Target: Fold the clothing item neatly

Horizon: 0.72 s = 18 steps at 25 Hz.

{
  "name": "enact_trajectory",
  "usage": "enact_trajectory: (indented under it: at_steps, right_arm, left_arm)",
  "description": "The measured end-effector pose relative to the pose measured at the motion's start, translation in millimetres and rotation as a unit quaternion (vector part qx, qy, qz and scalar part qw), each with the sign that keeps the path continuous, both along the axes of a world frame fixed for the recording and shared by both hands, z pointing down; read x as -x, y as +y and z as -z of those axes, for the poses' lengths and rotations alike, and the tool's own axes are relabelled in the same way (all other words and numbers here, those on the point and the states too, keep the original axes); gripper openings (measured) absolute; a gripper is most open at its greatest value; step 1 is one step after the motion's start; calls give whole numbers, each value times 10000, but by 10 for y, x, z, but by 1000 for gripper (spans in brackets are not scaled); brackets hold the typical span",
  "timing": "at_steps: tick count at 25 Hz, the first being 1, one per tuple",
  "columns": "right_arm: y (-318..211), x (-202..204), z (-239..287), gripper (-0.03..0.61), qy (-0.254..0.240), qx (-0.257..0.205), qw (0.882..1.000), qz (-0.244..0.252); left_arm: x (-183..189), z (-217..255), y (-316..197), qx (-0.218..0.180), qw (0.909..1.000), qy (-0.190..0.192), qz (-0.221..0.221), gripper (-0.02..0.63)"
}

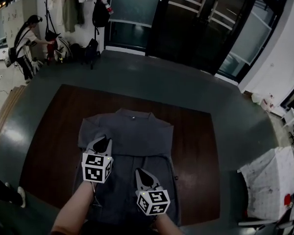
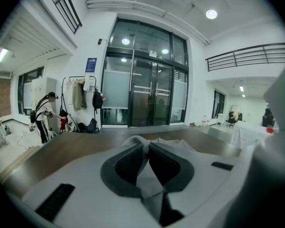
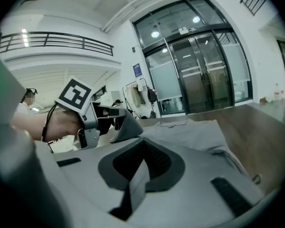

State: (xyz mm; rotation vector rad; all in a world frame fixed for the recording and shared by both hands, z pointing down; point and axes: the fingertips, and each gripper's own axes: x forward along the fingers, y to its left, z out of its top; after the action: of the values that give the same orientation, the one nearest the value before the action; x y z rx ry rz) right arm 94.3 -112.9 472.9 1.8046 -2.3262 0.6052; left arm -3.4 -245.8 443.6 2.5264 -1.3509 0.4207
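Note:
A grey collared shirt (image 1: 132, 131) lies flat on the dark brown table (image 1: 49, 131), collar at the far end. Its lower part is lifted and folded toward the collar. My left gripper (image 1: 102, 142) is over the shirt's left side, shut on a fold of the fabric. That fold shows between its jaws in the left gripper view (image 2: 146, 148). My right gripper (image 1: 141, 173) sits nearer me, over the shirt's lower middle. In the right gripper view (image 3: 143, 148) it is shut on a strip of grey cloth. The left gripper (image 3: 126, 127) shows to its left and the shirt (image 3: 190, 129) spreads ahead.
A person (image 1: 27, 40) stands at the far left by a coat rack (image 1: 68, 9) with hanging clothes and bags. Dark glass doors (image 1: 201, 23) close the far side. A stained white cloth (image 1: 269, 180) lies at the right.

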Motion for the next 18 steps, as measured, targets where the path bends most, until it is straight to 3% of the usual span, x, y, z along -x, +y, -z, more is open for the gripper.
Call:
enact_trajectory:
  at_steps: [5, 12, 18]
  right_arm:
    - [37, -293, -104, -11, -39, 55, 9999, 130]
    - [-204, -730, 89, -11, 746, -611, 9953, 43]
    - [-400, -1472, 327, -11, -32, -745, 9955, -578]
  left_arm:
    - [-490, -24, -40, -118, 9998, -138, 19, 52]
    - [-1077, -201, -1, -80, 9997, -141, -195, 52]
    - [-1521, -404, 0, -86, 9992, -43, -398, 52]
